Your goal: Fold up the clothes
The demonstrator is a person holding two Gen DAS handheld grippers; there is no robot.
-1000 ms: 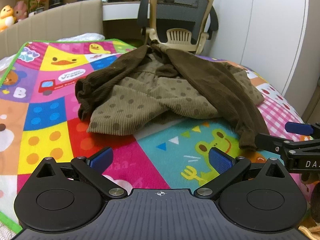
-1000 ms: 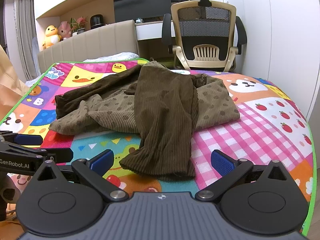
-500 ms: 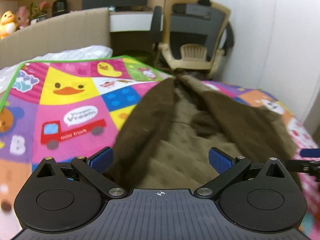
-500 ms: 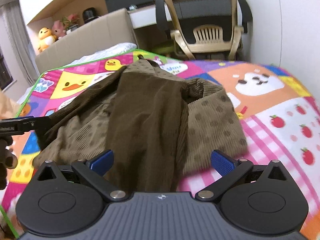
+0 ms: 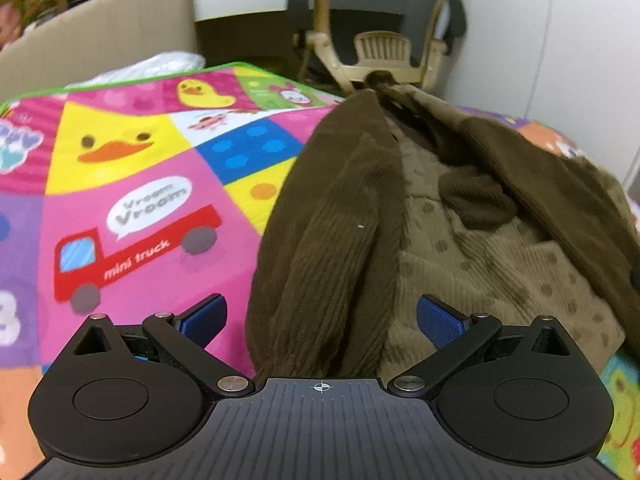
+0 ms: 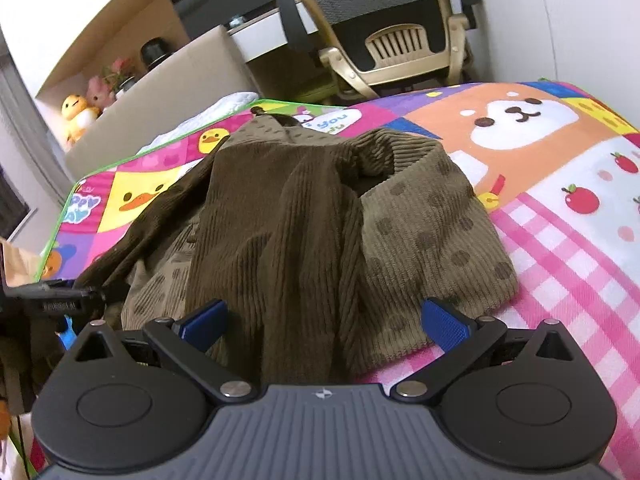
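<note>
We are hovering both grippers — left gripper [image 5: 320, 316] and right gripper [image 6: 324, 318], jaws wide and empty — over the brown garment [image 6: 304, 232], risking pinching stacked layers

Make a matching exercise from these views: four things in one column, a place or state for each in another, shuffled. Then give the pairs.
Things:
1. brown corduroy garment with dotted tan lining
2. beige office chair with black mesh back
3. yellow plush duck toy
4. left gripper

Places or states:
A. on the shelf past the headboard
B. open, fingers either side of a dark sleeve
C. crumpled on the colourful cartoon play mat
D. standing beyond the mat's far edge

Pairs: 1-C, 2-D, 3-A, 4-B
</note>
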